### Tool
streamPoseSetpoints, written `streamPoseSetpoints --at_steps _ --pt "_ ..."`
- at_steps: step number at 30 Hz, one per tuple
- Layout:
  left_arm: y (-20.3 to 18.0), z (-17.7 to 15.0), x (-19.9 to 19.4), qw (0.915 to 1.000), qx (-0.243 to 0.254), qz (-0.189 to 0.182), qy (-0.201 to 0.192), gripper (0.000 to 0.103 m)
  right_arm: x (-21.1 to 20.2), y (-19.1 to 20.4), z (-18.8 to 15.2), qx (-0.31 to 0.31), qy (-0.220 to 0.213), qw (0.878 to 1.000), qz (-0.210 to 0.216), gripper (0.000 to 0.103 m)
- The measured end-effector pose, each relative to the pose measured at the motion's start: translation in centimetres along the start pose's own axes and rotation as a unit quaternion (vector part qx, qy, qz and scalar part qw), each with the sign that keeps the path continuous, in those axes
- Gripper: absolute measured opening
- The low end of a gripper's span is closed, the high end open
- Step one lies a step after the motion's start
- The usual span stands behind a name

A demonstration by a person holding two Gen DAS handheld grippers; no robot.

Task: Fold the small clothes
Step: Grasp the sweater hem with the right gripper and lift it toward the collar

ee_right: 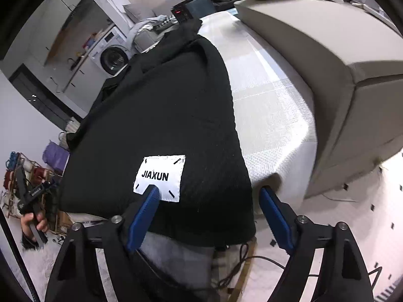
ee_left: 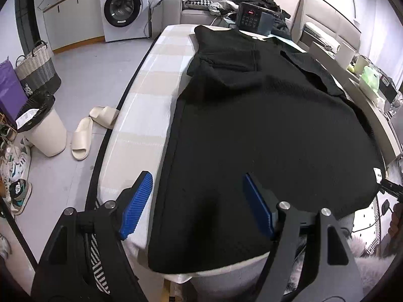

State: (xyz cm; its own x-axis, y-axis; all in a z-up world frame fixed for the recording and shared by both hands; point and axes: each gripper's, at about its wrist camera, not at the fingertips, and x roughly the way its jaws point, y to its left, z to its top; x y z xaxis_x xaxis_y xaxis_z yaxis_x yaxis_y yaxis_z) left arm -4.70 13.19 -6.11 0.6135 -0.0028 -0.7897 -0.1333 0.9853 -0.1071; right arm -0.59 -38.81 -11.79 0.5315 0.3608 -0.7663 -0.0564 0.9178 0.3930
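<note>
**Black garment flat on the table, both tongs apart over its near hem**

We hold the left tongs [ee_left: 197,205] with their blue pads wide apart and nothing gripped. Left of them, on the floor, we see a white bin [ee_left: 46,136] and a pair of cream slippers [ee_left: 81,138]. Between and ahead of the pads the black garment [ee_left: 264,130] lies spread on the checked table cover [ee_left: 151,105], its near hem draped over the table edge.

The right tongs [ee_right: 209,200] also stand apart over the near right corner of the garment, clamped on nothing. Their left pad overlaps the white label [ee_right: 161,176] in this view; the right pad sits just past the garment's right edge. A grey sofa [ee_right: 327,58] lies further right.
</note>
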Motion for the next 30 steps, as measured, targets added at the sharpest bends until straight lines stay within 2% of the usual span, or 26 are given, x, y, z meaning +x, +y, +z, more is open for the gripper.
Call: streamPoseSetpoints --at_steps 2,4,6,7,9,10,13,18,21,24,27,30 --pt "-0.1 -0.4 -0.1 1.0000 -0.001 -0.002 0.000 0.072 0.4 -0.1 -0.4 0.000 0.002 1.000 0.016 0.080" --pt "-0.2 -0.7 0.0 1.0000 0.002 0.000 0.001 0.072 0.5 0.1 -0.5 -0.008 0.002 1.000 0.024 0.073" --pt "-0.2 -0.8 0.1 1.0000 0.003 0.005 -0.001 0.072 0.2 0.6 -0.6 -0.024 -0.002 0.999 0.030 0.052" --pt "-0.2 -0.9 0.1 1.0000 0.003 0.004 -0.001 0.072 -0.2 1.1 -0.8 -0.033 -0.002 0.999 0.027 0.046" --pt "-0.1 -1.1 0.2 1.0000 -0.002 0.001 0.000 0.072 -0.8 1.8 -1.1 -0.056 -0.003 0.998 0.018 0.019" --pt "0.0 -1.1 0.3 1.0000 -0.005 0.001 0.001 0.072 -1.1 2.4 -1.2 -0.069 -0.006 0.998 0.010 0.017" --pt "0.4 -1.2 0.9 0.9998 -0.014 0.001 0.011 0.072 -2.2 3.6 -1.2 -0.093 -0.021 0.995 0.012 0.012" --pt "0.7 -1.2 1.0 0.9997 -0.017 0.001 0.015 0.072 -4.6 3.6 -0.2 -0.077 -0.043 0.995 0.043 0.009" --pt "0.7 -1.4 0.8 0.9997 -0.018 -0.001 0.019 0.071 -5.0 1.8 0.5 -0.034 -0.018 0.999 0.016 0.009" --pt "0.3 -1.7 1.0 0.9995 -0.011 -0.009 0.029 0.072 -4.1 0.4 0.8 -0.003 0.002 0.999 -0.032 0.009" --pt "-0.1 -2.0 1.4 0.9994 -0.002 -0.008 0.035 0.071 -3.5 0.4 0.6 -0.003 0.003 1.000 -0.020 0.009" --pt "-0.3 -2.1 1.6 0.9992 0.006 -0.009 0.037 0.071 -3.0 0.8 0.5 -0.021 0.010 0.999 -0.033 0.009"
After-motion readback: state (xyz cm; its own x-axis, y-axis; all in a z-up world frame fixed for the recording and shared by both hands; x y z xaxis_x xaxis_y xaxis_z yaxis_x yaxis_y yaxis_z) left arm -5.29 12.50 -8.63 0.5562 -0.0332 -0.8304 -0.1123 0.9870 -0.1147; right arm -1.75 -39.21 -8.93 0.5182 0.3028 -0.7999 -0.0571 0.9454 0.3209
